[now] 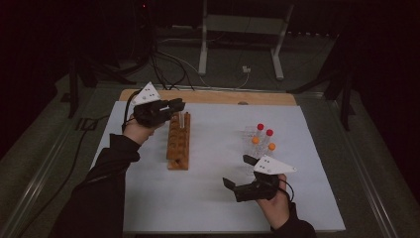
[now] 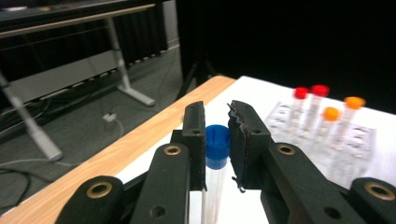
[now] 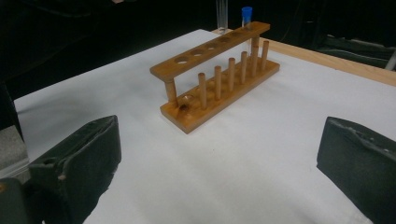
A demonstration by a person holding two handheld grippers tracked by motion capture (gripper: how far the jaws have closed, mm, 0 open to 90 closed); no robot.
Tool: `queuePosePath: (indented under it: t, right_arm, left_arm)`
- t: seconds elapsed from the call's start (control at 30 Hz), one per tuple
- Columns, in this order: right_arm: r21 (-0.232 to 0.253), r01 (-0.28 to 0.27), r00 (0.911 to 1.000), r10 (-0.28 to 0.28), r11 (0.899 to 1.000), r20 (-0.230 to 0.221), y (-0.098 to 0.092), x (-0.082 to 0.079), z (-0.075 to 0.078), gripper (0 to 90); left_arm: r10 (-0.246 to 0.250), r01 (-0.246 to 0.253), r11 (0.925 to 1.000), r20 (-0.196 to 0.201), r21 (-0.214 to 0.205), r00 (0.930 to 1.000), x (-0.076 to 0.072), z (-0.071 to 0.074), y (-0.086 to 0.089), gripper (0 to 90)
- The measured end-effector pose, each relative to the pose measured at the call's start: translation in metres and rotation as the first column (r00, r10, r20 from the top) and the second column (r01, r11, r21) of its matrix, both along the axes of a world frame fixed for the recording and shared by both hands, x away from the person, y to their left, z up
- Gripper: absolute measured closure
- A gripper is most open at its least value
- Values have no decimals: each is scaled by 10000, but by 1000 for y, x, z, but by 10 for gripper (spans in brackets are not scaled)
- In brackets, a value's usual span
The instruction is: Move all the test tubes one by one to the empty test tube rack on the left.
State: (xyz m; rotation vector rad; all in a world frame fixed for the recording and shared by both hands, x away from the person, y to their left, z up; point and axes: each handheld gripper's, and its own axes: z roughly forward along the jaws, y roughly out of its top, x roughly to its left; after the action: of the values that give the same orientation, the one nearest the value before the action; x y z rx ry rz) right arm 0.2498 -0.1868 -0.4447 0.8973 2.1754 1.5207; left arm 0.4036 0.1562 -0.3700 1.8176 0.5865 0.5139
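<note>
My left gripper (image 1: 174, 105) hovers over the far end of the wooden tube rack (image 1: 179, 141) and is shut on a clear tube with a blue cap (image 2: 217, 144), gripped just below the cap and hanging upright. In the right gripper view that held tube (image 3: 222, 10) hangs beside the rack's (image 3: 219, 84) far end, where a second blue-capped tube (image 3: 246, 15) stands. My right gripper (image 1: 238, 171) rests low near the table's front right, open, with nothing between its black pads (image 3: 79, 158).
A clear plastic rack (image 1: 259, 145) with red-capped and orange-capped tubes (image 2: 322, 100) stands right of centre on the white sheet (image 1: 213, 198). The table's wooden far edge (image 1: 208, 97) borders a floor with cables and metal desk legs (image 1: 203, 49).
</note>
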Motion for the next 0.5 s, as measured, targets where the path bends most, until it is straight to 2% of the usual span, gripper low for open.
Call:
queuePosePath:
  t: [0.2, 0.23, 0.43, 0.47, 0.5]
  right_arm:
    - [47, -82, 10000, 82, 10000, -22, 0, 0, -1, 0]
    - [52, -106, 9999, 106, 9999, -25, 0, 0, -1, 0]
    - [59, -182, 9998, 182, 9998, -67, -1, -1, -1, 0]
    - [85, -201, 9998, 202, 9998, -83, -1, -1, -1, 0]
    - [83, -188, 9998, 188, 9998, -67, -1, -1, -1, 0]
  left_arm:
    - [650, -650, 9979, -28, 11, 9979, 17, -4, 9, 783]
    - [696, -697, 9976, -140, -4, 9975, 20, -4, 10, 783]
    - [1337, -1336, 9910, -156, 107, 9909, 38, -11, 14, 783]
    - [1379, -1381, 9904, -322, -61, 9899, 41, -12, 16, 784]
    - [1483, -1485, 9889, -277, -63, 9886, 43, -14, 16, 784]
